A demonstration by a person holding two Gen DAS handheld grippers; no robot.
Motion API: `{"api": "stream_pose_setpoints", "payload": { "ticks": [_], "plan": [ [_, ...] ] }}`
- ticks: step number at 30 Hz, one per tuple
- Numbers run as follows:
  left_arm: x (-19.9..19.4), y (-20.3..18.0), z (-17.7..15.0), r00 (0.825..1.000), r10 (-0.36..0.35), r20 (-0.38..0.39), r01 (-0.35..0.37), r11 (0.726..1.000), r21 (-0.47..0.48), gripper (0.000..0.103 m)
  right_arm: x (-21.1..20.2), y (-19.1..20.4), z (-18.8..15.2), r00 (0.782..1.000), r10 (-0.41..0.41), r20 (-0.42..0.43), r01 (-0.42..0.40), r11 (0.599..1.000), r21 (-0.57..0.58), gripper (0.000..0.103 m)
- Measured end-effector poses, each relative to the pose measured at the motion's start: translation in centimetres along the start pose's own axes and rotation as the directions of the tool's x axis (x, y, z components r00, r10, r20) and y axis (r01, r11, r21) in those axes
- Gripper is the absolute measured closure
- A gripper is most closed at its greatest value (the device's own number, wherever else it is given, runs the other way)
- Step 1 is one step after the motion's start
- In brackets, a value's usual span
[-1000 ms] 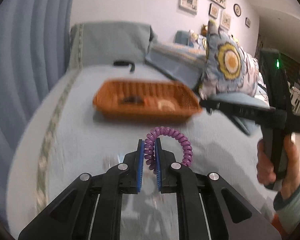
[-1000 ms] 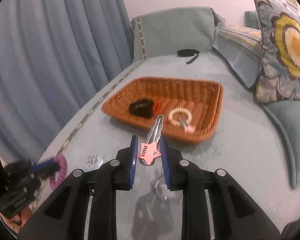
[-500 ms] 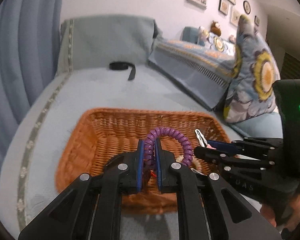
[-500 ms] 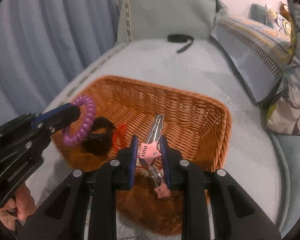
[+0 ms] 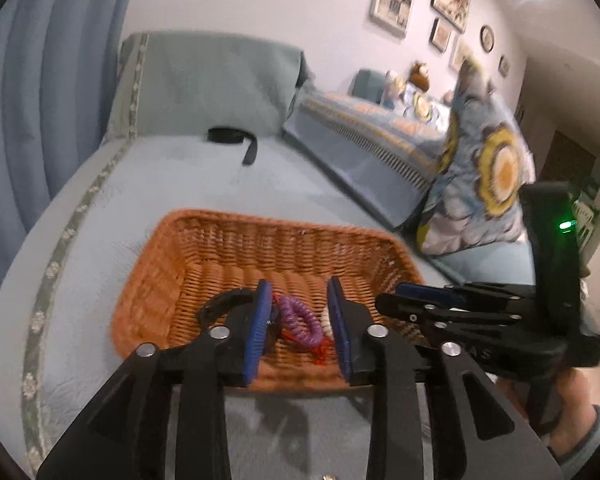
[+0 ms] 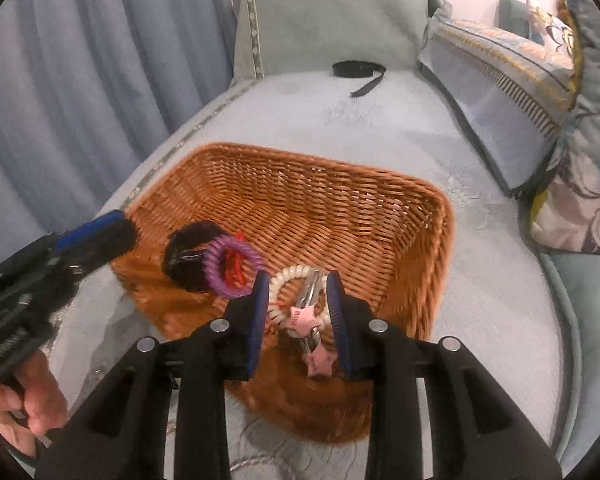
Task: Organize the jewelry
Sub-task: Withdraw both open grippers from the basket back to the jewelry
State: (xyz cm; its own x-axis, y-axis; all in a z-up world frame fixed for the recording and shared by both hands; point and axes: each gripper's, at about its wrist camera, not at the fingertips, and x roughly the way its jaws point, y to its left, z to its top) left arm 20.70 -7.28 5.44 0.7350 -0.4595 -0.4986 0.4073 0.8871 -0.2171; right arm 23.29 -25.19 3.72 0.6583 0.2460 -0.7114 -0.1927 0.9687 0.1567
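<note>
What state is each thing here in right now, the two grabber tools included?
Left gripper: open, jaws just widened, holding nothing.
Right gripper: open, jaws just widened, clip loose between them.
Purple coil hair tie: released, lying in the basket.
Pink star hair clip: lying in the basket over the white coil bracelet.
Black scrunchie: resting in the basket.
Wicker basket: upright on the bed, partly filled.
Black strap: lying out on the bed.
</note>
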Motion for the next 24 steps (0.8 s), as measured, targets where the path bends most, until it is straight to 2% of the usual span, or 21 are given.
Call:
{"api": "stream_pose_setpoints", "payload": {
  "ticks": [5, 9, 13, 19, 24],
  "plan": [
    [-6.0, -0.4, -1.0, 0.998, -0.034, 0.059, 0.034, 0.999, 0.006, 0.069, -3.9, 0.9, -1.9, 0.998, 0.035, 0.044, -0.035, 0.999, 0.011, 0.076],
    [-11.1, -0.3, -3.8, 0.995, -0.053, 0.087, 0.056, 0.998, -0.027, 0.066, -7.1, 2.4, -5.0, 0.996, 0.041, 0.077, -0.04, 0.999, -0.017, 0.076],
    [-14.3, 0.5, -7.2, 0.995, -0.037, 0.094, 0.046, 0.994, -0.099, 0.066, -9.7, 3.3, -9.0, 0.994, 0.029, 0.108, -0.024, 0.999, -0.044, 0.076],
    [-15.4, 1.3, -12.6, 0.998, -0.039, 0.044, 0.046, 0.985, -0.165, 0.066, -9.2, 2.4, -12.7, 0.994, 0.064, 0.084, -0.066, 0.998, 0.021, 0.076],
    [-13.6, 1.8, -16.0, 0.994, -0.105, -0.033, 0.098, 0.981, -0.168, 0.066, -7.3, 1.3, -13.7, 0.998, 0.048, 0.049, -0.05, 0.998, 0.039, 0.076]
  ]
}}
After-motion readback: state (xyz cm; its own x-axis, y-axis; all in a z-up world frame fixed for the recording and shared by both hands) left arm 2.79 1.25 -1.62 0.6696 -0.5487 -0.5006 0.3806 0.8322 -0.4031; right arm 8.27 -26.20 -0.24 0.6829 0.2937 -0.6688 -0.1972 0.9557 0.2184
